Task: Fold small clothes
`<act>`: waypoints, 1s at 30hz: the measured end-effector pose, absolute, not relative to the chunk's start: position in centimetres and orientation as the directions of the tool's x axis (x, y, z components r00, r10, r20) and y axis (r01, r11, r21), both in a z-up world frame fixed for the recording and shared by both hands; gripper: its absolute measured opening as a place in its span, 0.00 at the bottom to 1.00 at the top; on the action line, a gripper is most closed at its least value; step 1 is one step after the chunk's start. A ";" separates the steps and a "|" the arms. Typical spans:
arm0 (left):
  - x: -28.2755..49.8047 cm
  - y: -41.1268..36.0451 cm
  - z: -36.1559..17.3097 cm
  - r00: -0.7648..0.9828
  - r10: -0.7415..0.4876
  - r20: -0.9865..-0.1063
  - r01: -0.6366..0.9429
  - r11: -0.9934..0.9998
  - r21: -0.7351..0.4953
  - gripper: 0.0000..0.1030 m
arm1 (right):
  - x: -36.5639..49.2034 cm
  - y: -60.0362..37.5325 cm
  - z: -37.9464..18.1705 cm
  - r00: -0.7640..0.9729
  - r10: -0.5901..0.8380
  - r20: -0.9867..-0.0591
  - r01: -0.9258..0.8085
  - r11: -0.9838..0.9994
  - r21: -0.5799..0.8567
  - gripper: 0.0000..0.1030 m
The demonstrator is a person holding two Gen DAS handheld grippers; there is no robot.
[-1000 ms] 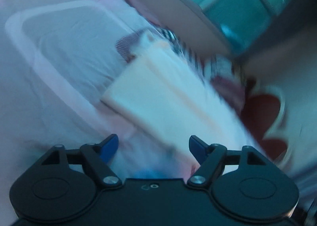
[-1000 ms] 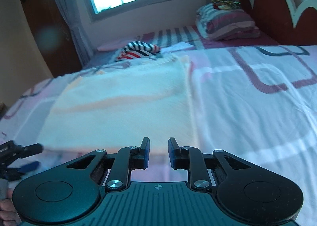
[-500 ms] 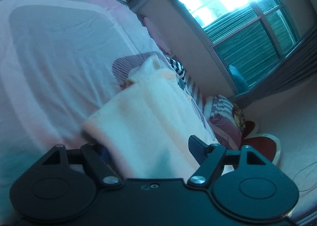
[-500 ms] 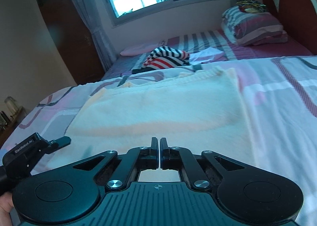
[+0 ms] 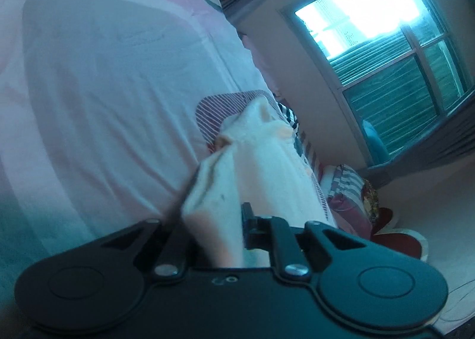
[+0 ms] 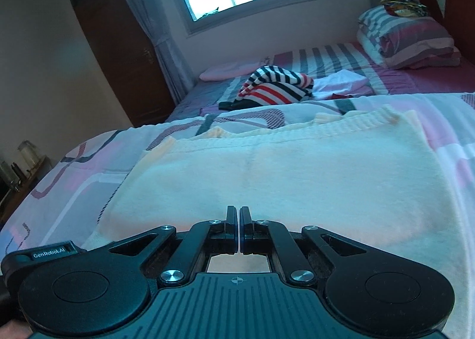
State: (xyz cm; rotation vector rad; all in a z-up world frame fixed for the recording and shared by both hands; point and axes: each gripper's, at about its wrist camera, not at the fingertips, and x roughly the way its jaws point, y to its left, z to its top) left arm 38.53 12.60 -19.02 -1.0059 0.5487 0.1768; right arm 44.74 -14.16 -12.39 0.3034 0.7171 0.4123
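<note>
The left tool, rolled sideways, pinches a bunched edge of the cream knit garment; the right tool, level, is pressed together at its near hem on the patterned bed.

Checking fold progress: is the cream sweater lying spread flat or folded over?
Mostly spread flat on the bed; the cream sweater shows no fold-over. Only the edge in the left claw is bunched up.
</note>
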 end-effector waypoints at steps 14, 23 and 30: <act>38.4 13.7 -18.5 0.856 -0.092 -0.508 -0.380 0.554 -0.741 0.06 | 45.8 -14.1 -14.9 0.650 0.436 -0.623 -0.223 0.893 0.391 0.00; 40.4 6.0 -9.4 0.882 -0.169 -0.440 -0.065 0.882 -0.468 0.05 | 45.0 -17.1 -14.1 0.703 0.452 -0.550 -0.162 0.854 0.494 0.00; 43.0 -6.6 -8.4 0.780 -0.317 -0.540 0.213 0.945 -0.248 0.06 | 41.1 -29.3 -11.5 0.837 0.293 -0.462 0.046 0.804 0.593 0.00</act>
